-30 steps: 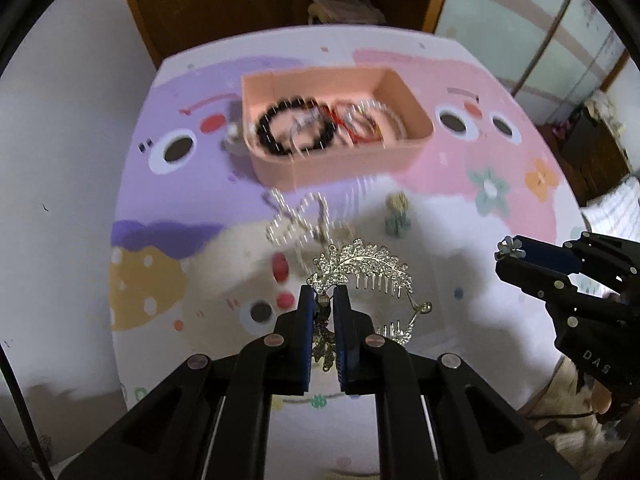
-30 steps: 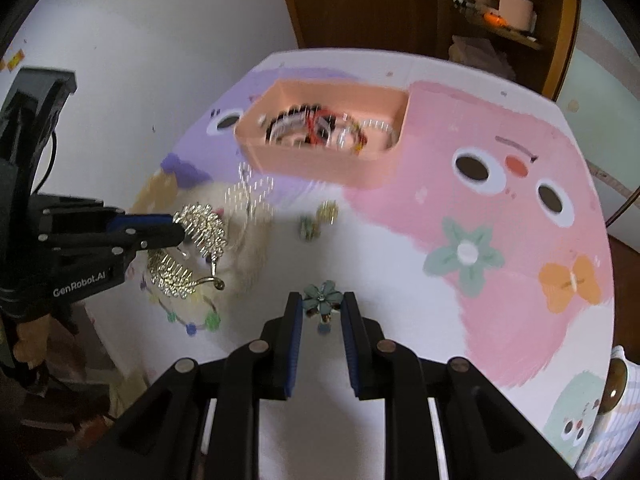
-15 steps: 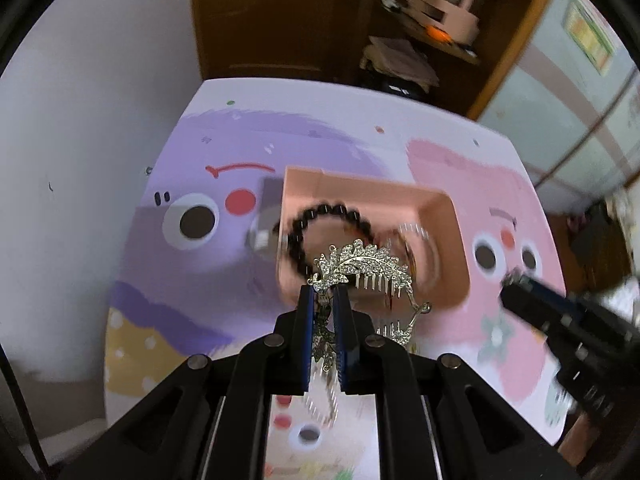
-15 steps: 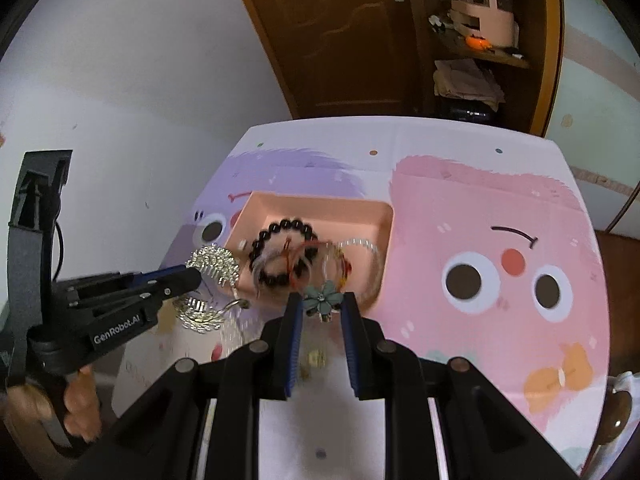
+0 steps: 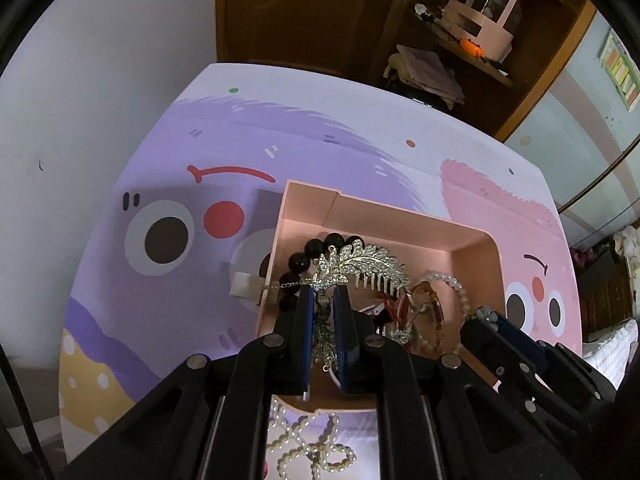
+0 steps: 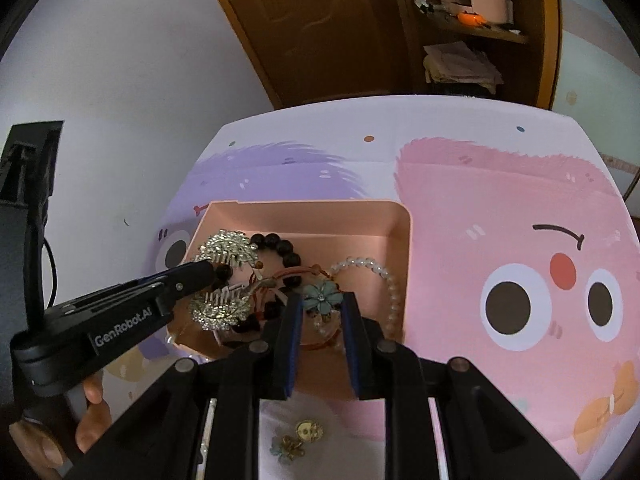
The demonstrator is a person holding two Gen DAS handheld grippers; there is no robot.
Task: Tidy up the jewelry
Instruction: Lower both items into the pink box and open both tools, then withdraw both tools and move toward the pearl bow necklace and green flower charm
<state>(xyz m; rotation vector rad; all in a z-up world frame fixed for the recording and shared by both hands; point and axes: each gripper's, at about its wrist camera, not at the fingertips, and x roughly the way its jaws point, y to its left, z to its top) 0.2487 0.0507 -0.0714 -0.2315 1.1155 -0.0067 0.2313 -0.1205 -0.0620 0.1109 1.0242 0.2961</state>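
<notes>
Pinching a silver leaf hair comb [image 5: 362,266], the left gripper [image 5: 324,300] is hanging over the pink tray [image 5: 472,240]; beside it, the right gripper [image 6: 322,300] is clamping a teal flower clip [image 6: 322,297] above the tray's black bead bracelet [image 6: 280,246] and pearl bracelet [image 6: 372,266].

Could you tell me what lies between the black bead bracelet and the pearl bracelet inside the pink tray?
In the right wrist view, red cord bracelets lie between the black bead bracelet and the pearl bracelet in the pink tray.
</notes>
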